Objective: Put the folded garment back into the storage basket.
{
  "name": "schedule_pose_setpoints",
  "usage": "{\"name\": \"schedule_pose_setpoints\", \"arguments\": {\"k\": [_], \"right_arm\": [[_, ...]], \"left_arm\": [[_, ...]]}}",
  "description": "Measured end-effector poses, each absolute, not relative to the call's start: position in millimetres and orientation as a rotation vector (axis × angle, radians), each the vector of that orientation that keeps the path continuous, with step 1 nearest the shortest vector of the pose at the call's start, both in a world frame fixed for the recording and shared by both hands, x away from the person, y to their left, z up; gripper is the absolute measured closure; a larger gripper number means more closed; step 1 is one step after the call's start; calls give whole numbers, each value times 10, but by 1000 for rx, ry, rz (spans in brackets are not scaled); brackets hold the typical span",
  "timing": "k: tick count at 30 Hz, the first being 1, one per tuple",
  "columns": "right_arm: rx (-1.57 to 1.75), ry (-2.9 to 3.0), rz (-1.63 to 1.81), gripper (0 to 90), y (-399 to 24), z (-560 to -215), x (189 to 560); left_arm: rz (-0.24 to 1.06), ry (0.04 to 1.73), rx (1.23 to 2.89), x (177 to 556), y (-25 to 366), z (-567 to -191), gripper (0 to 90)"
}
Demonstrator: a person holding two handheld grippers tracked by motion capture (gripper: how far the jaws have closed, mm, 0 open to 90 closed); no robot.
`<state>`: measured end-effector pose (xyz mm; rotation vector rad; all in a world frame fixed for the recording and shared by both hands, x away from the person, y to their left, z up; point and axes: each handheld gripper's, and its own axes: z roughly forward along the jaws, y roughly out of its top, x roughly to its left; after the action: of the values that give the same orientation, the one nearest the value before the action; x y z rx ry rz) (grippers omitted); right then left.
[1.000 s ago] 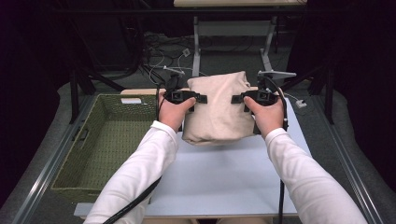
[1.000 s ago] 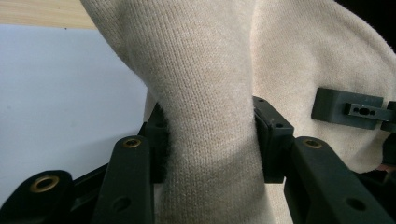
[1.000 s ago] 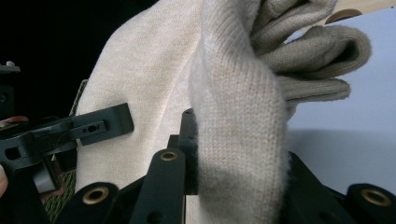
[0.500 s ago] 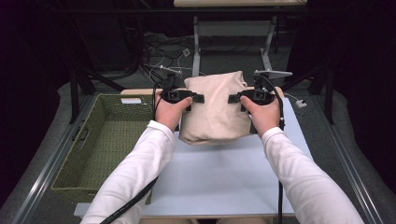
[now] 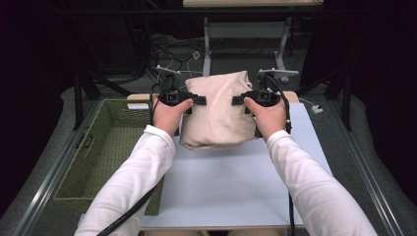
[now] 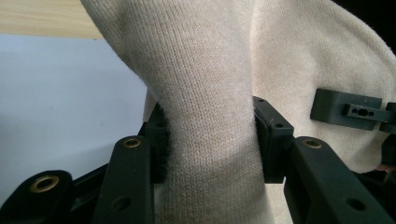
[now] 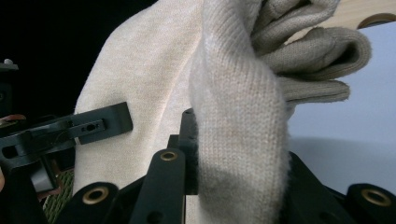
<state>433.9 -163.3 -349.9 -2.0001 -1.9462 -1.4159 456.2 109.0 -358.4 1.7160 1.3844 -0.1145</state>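
A folded beige knit garment (image 5: 219,110) hangs between both grippers above the far part of the white table (image 5: 236,191). My left gripper (image 5: 199,99) is shut on its left edge, and my right gripper (image 5: 238,100) is shut on its right edge. In the left gripper view the knit garment (image 6: 210,121) is pinched between the two black jaws, with the other gripper's fingertip (image 6: 348,107) resting against the cloth farther off. The right gripper view has the garment (image 7: 238,126) clamped the same way, with loose folds bunched at the upper right.
A green woven basket (image 5: 74,172) sits left of the table, beside my left forearm. A wooden strip (image 5: 140,97) runs along the table's far edge. Metal stands and cables (image 5: 206,49) fill the dark floor beyond. A grey rail (image 5: 366,162) borders the right side.
Both grippers have carried the garment a little away from me and higher, and its lower edge has come up off the table's middle. Both grips are unchanged.
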Motion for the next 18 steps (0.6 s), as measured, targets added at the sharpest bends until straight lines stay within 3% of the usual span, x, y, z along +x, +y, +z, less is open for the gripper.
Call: {"name": "schedule_pose_setpoints", "arguments": {"k": [18], "right_arm": [[-1939, -1980, -1436, 757, -1085, -3293, 4386]], "left_arm": [[-97, 1403, 1699, 4547, 1658, -3343, 581]]}}
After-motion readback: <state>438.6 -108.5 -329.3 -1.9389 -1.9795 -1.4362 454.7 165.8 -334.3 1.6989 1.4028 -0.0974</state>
